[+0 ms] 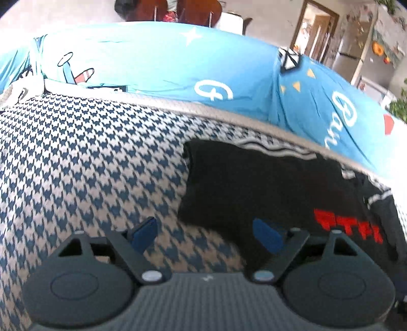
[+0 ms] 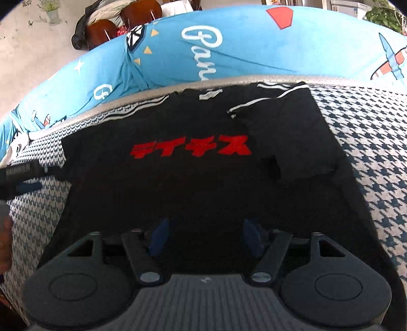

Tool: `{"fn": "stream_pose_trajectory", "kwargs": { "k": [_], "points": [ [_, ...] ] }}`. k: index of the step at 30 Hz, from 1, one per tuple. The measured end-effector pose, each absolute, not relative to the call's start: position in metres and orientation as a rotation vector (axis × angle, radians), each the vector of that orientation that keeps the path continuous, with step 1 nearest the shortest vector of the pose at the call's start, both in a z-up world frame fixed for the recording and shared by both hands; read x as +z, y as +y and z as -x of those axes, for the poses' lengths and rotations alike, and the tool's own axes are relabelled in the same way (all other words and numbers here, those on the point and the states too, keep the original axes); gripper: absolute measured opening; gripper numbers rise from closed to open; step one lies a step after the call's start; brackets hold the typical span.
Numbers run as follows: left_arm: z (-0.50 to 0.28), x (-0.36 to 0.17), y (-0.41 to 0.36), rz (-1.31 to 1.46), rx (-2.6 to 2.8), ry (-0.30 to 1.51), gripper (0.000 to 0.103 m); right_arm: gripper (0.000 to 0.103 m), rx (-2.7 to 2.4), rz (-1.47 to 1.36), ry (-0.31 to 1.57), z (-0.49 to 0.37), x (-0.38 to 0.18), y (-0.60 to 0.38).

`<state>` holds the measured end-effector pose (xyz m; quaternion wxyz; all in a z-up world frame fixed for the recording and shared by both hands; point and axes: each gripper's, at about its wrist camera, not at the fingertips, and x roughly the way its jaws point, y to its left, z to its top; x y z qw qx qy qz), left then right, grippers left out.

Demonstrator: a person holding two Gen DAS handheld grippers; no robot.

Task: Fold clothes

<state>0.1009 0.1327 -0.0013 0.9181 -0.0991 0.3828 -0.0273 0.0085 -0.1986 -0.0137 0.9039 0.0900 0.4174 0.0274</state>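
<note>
Black T-shirt [image 2: 193, 178] with red lettering [image 2: 190, 149], laid flat on houndstooth cushion [image 1: 76, 157], right sleeve [image 2: 287, 142] folded inward over body. Blue printed cover [image 1: 157, 61] behind. Left gripper [image 1: 206, 231] spread wide over shirt's left edge, nothing clasped. Right gripper [image 2: 206, 236] parted above lower shirt, pads not pinching cloth.

The shirt [image 2: 193, 163] lies spread on the patterned cushion [image 2: 368, 142], one sleeve [image 2: 287, 132] folded inward over its right side; behind the cushion's far edge lies a printed sheet [image 2: 254, 51]; chairs [image 2: 122, 23] stand beyond that; the left gripper [image 2: 28, 175] sits at the shirt's left edge.
</note>
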Motion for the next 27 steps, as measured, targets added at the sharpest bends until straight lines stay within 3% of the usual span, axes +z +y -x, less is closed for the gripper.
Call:
{"fn": "stream_pose_trajectory", "kwargs": {
  "k": [5, 11, 19, 25, 27],
  "points": [
    [-0.123, -0.003, 0.14, 0.244, -0.052, 0.767, 0.085, 0.067, 0.058, -0.164, 0.869, -0.011, -0.017, -0.193],
    [-0.145, -0.008, 0.138, 0.238, -0.067, 0.765, 0.075, 0.076, 0.064, -0.131, 0.871, -0.014, -0.02, -0.186],
    [-0.175, -0.016, 0.138, 0.254, -0.069, 0.774, 0.072, 0.088, 0.078, -0.05, 0.868, -0.015, -0.026, -0.173],
    [-0.186, -0.023, 0.139, 0.254, -0.059, 0.778, 0.06, 0.093, 0.081, -0.007, 0.872, -0.017, -0.029, -0.168],
    [-0.188, -0.022, 0.14, 0.264, -0.065, 0.774, 0.048, 0.095, 0.084, -0.007, 0.874, -0.018, -0.029, -0.167]
  ]
}}
